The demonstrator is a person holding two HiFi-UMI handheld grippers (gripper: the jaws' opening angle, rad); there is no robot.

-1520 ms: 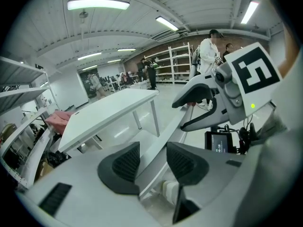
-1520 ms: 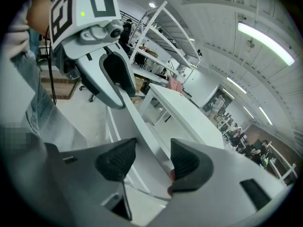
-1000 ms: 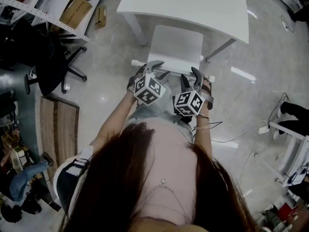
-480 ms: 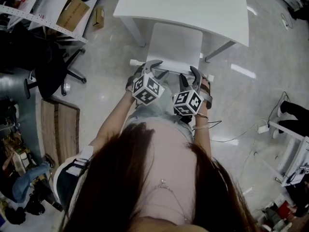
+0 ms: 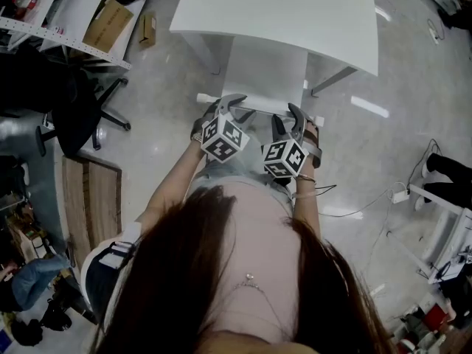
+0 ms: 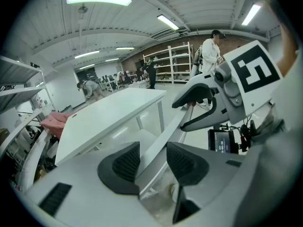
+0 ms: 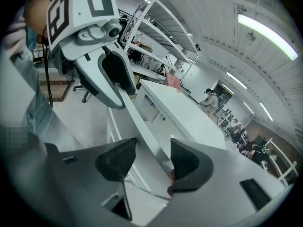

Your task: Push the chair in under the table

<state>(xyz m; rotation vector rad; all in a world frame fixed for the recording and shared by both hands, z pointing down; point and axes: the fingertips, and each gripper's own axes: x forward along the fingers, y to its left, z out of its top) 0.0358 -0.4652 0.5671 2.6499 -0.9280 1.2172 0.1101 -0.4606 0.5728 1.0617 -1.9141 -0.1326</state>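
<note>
One white desk [image 5: 280,6] fills the top of the head view, and the chair [image 5: 269,68] stands square to its near edge. The far end of the seat is already tucked beneath the desktop, while most of the seat and the whole backrest stand out over the floor [image 5: 162,124]. Judged from this, the push is begun but well short of done: the rest of the seat has yet to go under.

Both arms reach forward and down from the person's body, elbows bent, hands side by side at the backrest's top rail [image 5: 258,109]. The left claw [image 5: 234,103] sits toward the rail's left end and the right claw [image 5: 289,116] toward its right end, near each other.

In the gripper views each claw is narrow and straddles the rail (a flat white bar): the left claw [image 6: 147,162] has a pad on either face of it, and so has the right claw [image 7: 151,161], so both appear clamped on the chair
</note>
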